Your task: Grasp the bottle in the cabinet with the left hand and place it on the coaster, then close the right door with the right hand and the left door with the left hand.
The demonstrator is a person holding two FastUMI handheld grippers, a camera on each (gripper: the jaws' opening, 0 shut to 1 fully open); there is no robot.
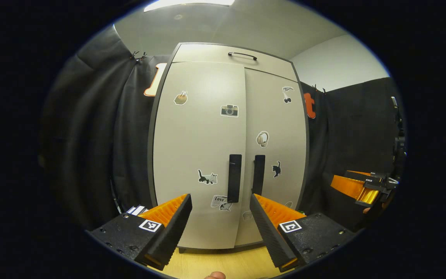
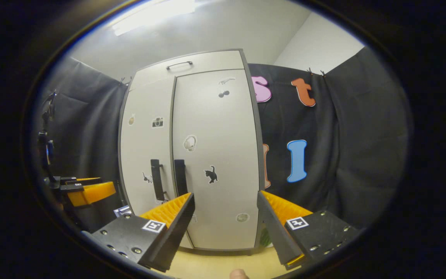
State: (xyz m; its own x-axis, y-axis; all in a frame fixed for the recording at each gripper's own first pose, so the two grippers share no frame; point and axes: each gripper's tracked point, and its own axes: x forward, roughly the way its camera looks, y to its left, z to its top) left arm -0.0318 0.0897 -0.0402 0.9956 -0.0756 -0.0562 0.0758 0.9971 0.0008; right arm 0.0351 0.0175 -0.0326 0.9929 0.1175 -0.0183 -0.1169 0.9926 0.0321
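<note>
- Nearest the lens in the left gripper view, bottom of the frame, sits the left gripper (image 1: 220, 201), jaws spread wide apart with nothing between them. It hangs over a strip of pale wooden tabletop (image 1: 223, 263).
- Same story in the right gripper view: the right gripper (image 2: 226, 199) at the bottom, jaws wide apart and holding nothing.
- Dead centre of both views stands the cabinet (image 1: 227, 147). The left door (image 1: 199, 147) and right door (image 1: 277, 147) both look pushed to, so whatever is inside is hidden and I can't see the bottle or say where it sits.
- Two dark upright handles (image 1: 234, 177) sit side by side at the middle seam, low in the frame.
- The doors are dotted with stickers, like a camera sticker (image 1: 229, 110) upper middle and a black cat sticker (image 1: 276, 169) lower right.
- There's a drawer handle (image 1: 242, 55) along the cabinet's top panel.
- The right gripper also shows at the far right edge of the left gripper view, well off from the cabinet.
</note>
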